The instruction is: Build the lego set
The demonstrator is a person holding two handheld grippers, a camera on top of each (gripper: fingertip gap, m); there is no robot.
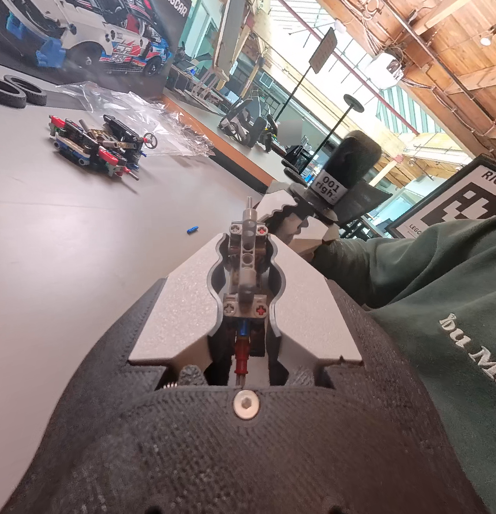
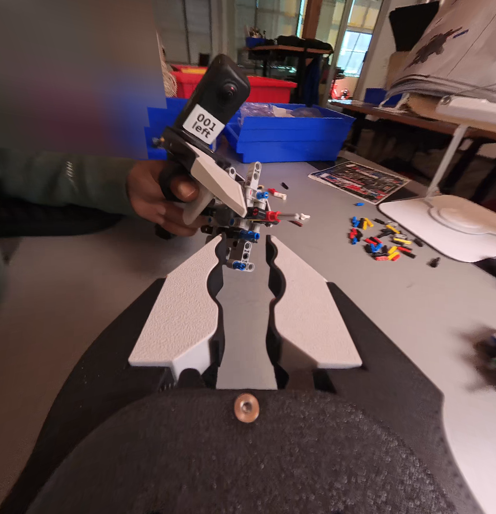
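Left wrist view: left gripper has its fingers clamped tight on a grey brick assembly, held above the counter.

Right wrist view: right gripper has its fingers parted and empty, tips right by the assembly's lower beam.

Grey table bearing scattered pins, booklet.

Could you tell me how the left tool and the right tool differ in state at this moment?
The left tool is shut on a grey brick assembly, its pads pressed to both sides; the right tool is open and holds nothing. The left tool is raised above the grey table; the right tool points at that assembly from below. Both have white fingers on black bodies.
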